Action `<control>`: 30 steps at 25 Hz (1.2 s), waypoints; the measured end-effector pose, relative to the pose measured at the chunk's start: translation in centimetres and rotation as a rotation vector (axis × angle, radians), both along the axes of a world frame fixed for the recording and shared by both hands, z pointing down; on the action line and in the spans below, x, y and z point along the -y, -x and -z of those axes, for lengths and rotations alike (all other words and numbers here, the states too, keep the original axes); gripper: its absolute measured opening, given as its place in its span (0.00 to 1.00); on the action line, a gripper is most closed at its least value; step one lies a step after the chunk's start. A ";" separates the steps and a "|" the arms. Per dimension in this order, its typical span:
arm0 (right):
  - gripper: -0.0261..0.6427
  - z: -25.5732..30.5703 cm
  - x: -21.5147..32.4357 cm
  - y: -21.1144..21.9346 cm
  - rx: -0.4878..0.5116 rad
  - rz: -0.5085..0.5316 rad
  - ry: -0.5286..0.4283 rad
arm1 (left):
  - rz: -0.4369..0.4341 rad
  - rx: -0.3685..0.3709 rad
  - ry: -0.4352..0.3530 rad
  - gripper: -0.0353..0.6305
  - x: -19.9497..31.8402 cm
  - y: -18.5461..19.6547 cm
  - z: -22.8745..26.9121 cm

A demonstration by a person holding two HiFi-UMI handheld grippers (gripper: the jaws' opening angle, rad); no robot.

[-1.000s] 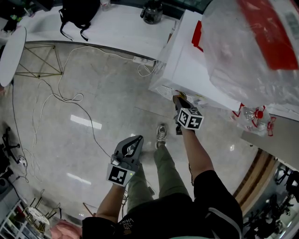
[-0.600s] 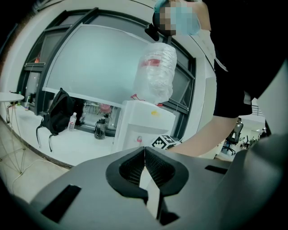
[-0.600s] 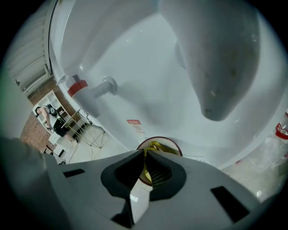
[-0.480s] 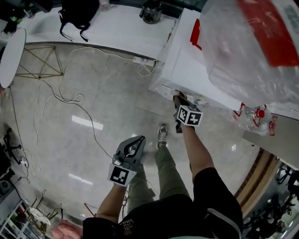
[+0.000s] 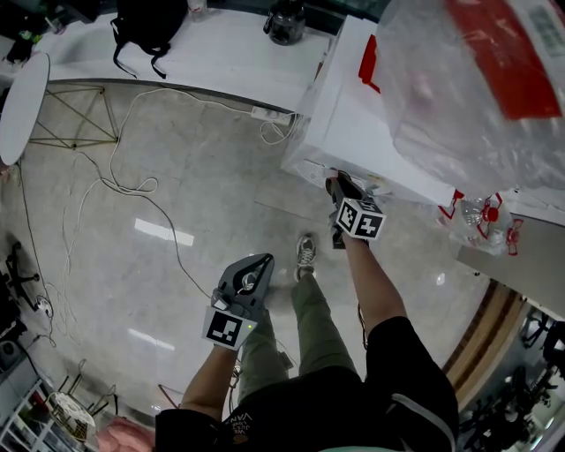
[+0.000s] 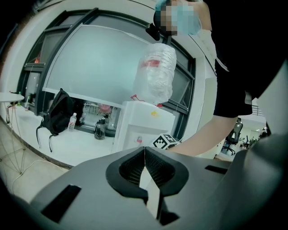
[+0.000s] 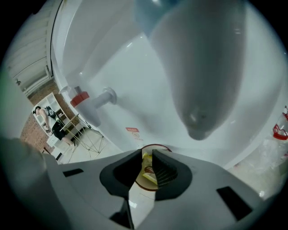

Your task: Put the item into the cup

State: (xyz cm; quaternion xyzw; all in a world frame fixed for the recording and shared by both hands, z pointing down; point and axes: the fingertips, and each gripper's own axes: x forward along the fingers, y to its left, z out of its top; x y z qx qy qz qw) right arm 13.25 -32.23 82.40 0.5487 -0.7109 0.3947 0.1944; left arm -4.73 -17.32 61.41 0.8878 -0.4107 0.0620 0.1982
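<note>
In the right gripper view my right gripper (image 7: 146,156) is shut on a yellow packet (image 7: 146,171), just above a small cup with a dark red rim (image 7: 155,146). The cup stands on the ledge of a white water dispenser (image 7: 148,90), below its red tap (image 7: 80,99) and white tap (image 7: 106,96). In the head view the right gripper (image 5: 339,186) reaches to the dispenser's (image 5: 353,115) front; the cup is hidden there. My left gripper (image 5: 257,263) hangs low over the floor, shut and empty; its jaws (image 6: 144,149) touch.
A large clear water bottle with a red label (image 5: 477,79) tops the dispenser. A small plastic bottle (image 5: 481,216) stands on the ledge at right. Cables (image 5: 132,185) and a power strip (image 5: 265,113) lie on the shiny floor. A black backpack (image 5: 146,26) rests on the white counter.
My right gripper has edged a little closer to the dispenser's front, still holding the packet. The left gripper has barely moved.
</note>
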 end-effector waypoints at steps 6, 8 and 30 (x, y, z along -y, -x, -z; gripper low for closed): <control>0.12 2.4 -1.0 -0.3 0.035 -0.044 -0.046 | -0.012 -0.012 -0.016 0.08 0.1 0.0 1.1; 0.12 3.5 -1.6 -0.4 0.049 -0.062 -0.062 | -0.025 -0.008 -0.014 0.08 0.0 0.0 1.4; 0.12 24.7 -12.6 -1.0 0.137 -0.174 -0.379 | -0.220 -0.019 -0.173 0.08 -4.5 -2.0 12.3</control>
